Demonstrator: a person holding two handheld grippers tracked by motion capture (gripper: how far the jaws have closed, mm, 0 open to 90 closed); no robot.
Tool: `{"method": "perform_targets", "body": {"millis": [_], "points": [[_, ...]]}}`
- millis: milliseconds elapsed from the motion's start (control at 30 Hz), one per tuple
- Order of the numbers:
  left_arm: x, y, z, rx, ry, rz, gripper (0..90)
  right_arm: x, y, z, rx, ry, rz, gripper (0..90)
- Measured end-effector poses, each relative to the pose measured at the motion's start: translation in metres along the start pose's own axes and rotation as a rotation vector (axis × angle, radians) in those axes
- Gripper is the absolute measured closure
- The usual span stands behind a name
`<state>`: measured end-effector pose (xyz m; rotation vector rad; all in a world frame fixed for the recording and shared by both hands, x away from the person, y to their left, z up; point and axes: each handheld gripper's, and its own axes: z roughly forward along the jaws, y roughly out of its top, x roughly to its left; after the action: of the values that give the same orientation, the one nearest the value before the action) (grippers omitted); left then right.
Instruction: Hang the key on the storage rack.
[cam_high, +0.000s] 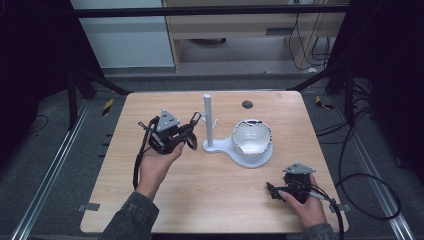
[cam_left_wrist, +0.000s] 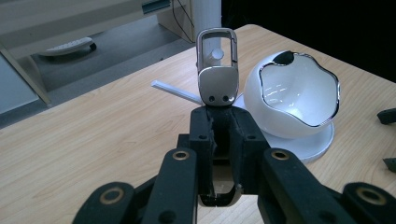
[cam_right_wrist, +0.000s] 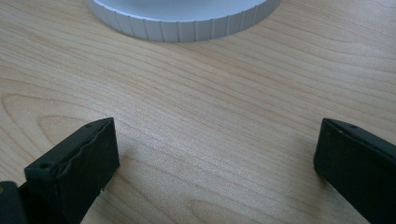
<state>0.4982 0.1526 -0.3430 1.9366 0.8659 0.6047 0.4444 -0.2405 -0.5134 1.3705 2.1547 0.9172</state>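
Left gripper view gives us left gripper (cam_left_wrist: 219, 116) clamped on metal carabiner (cam_left_wrist: 217, 70); high view adds white stand (cam_high: 208, 125). Right gripper (cam_right_wrist: 215, 154) jaws wide, over bare table (cam_right_wrist: 210, 93).

Counter (cam_high: 200, 200): pale wood-grain top, rounded corners, one small dark round grommet (cam_high: 247, 104) near the far edge; on it, right of centre, a white stand (cam_high: 220, 148) with a flat base, an upright post (cam_high: 207, 117) bearing short side pegs, and a glossy white bowl-shaped cup (cam_high: 252, 136) with a wavy dark-edged rim; base resting flat on the counter; tape tabs (cam_high: 89, 206) at the near corners.
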Motion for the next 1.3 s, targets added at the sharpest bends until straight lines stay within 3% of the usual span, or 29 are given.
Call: {"method": "perform_targets", "body": {"millis": [333,433,600,1300], "points": [[0.0,-0.001,0.011,0.015,0.0,0.0,79.9,0.0,0.0,0.0,0.0,0.001,0.002,0.4],[0.0,-0.002,0.015,0.023,0.017,0.018,79.9,0.0,0.0,0.0,0.0,0.001,0.002,0.4],[0.0,-0.002,0.022,0.019,0.013,0.001,79.9,0.0,0.0,0.0,0.0,0.002,0.002,0.4],[-0.003,-0.005,0.039,0.022,0.001,-0.001,79.9,0.0,0.0,0.0,0.0,0.002,0.002,0.4]]}}
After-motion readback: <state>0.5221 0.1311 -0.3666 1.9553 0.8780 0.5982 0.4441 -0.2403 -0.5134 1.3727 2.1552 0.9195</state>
